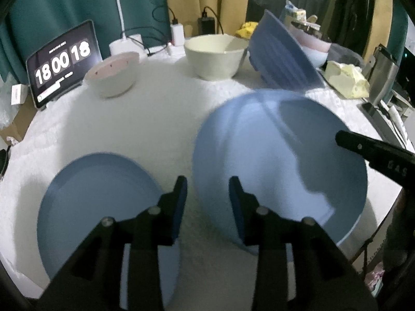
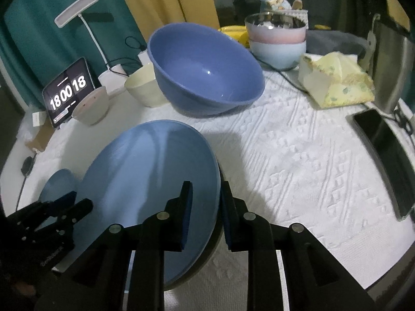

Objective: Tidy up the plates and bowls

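Your left gripper (image 1: 207, 194) straddled near rim of large pale-blue round plate (image 1: 280, 165), jaws parted, pads not visibly pressing; your right gripper (image 2: 206, 202) flanked its opposite rim, jaws likewise slack; plate lay on white textured cloth (image 2: 298, 160), blurred; smaller pale-blue plate (image 1: 103, 202) beside it, half hidden behind your left fingers; deep blue plastic bowl (image 2: 205, 75) tilted behind; cream bowl (image 1: 215, 57) partly blocked in right view.

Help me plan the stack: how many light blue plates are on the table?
2. The small plate lies on the cloth by the left gripper; the large plate sits nearer the right gripper, its rim between that gripper's jaws. Others may be hidden.
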{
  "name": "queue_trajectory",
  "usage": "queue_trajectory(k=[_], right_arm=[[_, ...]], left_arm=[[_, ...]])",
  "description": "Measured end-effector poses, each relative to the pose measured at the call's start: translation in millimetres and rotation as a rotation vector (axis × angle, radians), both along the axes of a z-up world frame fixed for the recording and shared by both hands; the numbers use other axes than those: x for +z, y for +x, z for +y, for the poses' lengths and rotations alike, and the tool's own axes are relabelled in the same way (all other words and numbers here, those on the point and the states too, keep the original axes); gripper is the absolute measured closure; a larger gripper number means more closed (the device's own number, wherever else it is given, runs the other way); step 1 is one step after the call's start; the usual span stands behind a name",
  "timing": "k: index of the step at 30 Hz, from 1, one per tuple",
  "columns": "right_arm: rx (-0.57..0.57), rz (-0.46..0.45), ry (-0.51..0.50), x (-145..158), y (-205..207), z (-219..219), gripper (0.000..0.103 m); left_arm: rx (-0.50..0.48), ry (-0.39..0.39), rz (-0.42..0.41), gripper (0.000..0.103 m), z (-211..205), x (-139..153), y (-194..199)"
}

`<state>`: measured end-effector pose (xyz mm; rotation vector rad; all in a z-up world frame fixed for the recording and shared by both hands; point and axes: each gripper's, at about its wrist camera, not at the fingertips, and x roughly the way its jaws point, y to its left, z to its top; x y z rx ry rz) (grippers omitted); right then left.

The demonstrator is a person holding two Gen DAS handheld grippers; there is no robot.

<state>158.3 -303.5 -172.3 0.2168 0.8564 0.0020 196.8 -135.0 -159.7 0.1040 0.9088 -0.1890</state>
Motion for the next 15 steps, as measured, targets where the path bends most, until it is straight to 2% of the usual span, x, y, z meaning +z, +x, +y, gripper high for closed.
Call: queue_trajectory(k=[2,15], right_arm=[[-0.013,-0.008,-0.009,2,-1,-1,0.07],[-0.014,-0.04,-0.056,18,-8,12,0.068]], left_arm=[[-0.001,-0.012,-0.015,0.067,2,4,-2],[0.029,-0.053,-0.058,0.066,22,16,-11]])
